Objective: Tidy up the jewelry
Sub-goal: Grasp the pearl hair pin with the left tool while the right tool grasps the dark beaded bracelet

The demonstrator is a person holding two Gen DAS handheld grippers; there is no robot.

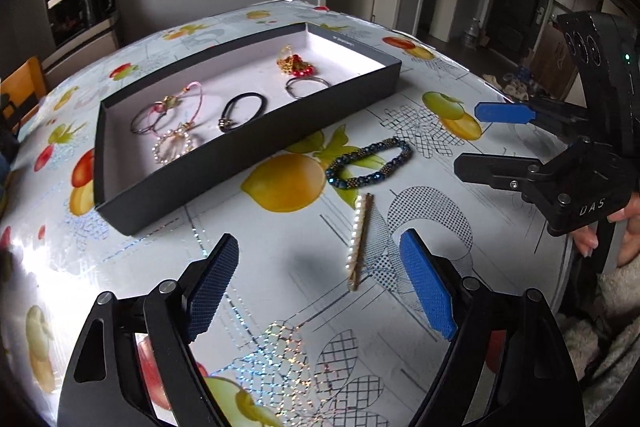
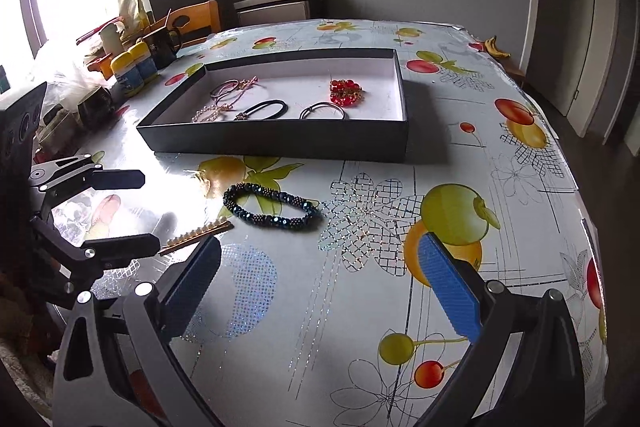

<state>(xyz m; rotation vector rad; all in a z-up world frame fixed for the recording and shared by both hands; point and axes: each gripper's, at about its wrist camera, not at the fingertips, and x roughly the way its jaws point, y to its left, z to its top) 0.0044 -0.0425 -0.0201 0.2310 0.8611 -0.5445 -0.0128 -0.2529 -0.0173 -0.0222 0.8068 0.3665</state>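
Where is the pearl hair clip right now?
The pearl hair clip lies on the tablecloth outside the black tray, just below the dark beaded bracelet, ahead of the open left gripper.

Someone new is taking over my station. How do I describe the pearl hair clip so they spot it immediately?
Start at the shallow black box on the fruit-print tablecloth. Two pieces lie outside it on the cloth, on the side nearest the grippers: a dark blue beaded bracelet and, closer still, the pearl hair clip. The clip is the only straight piece: a thin gold bar with one row of white pearls, while everything else is a loop or cluster.

Black tray (image 1: 248, 163), dk-blue beaded bracelet (image 1: 370, 163), fruit-print tablecloth (image 1: 480, 187), blue pads (image 1: 426, 283).
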